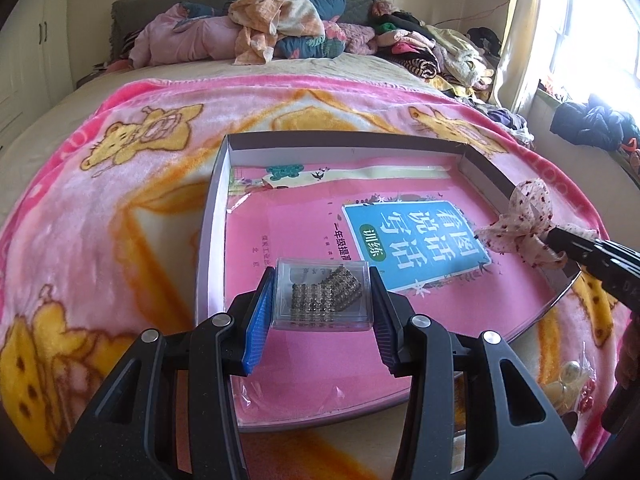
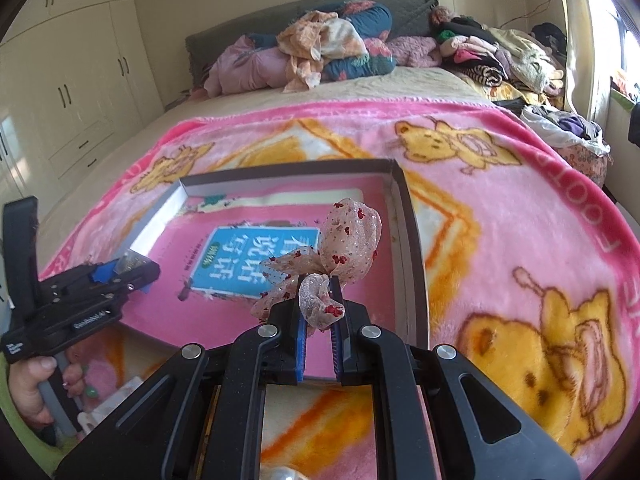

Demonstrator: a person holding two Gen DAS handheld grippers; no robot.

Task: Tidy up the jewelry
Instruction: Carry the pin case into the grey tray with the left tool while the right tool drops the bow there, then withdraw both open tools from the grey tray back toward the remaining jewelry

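Reading "训练" on the book (image 1: pixel 400 236) under left gripper's (image 1: pixel 322 300) case (image 1: pixel 322 294).

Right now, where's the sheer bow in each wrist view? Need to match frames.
Left wrist view: sheer bow at right edge, pinched in the right gripper, over the tray's right wall.
Right wrist view: sheer bow centre frame, clamped at the right gripper fingertips.
Shared landmark: blue title panel on the pink book.
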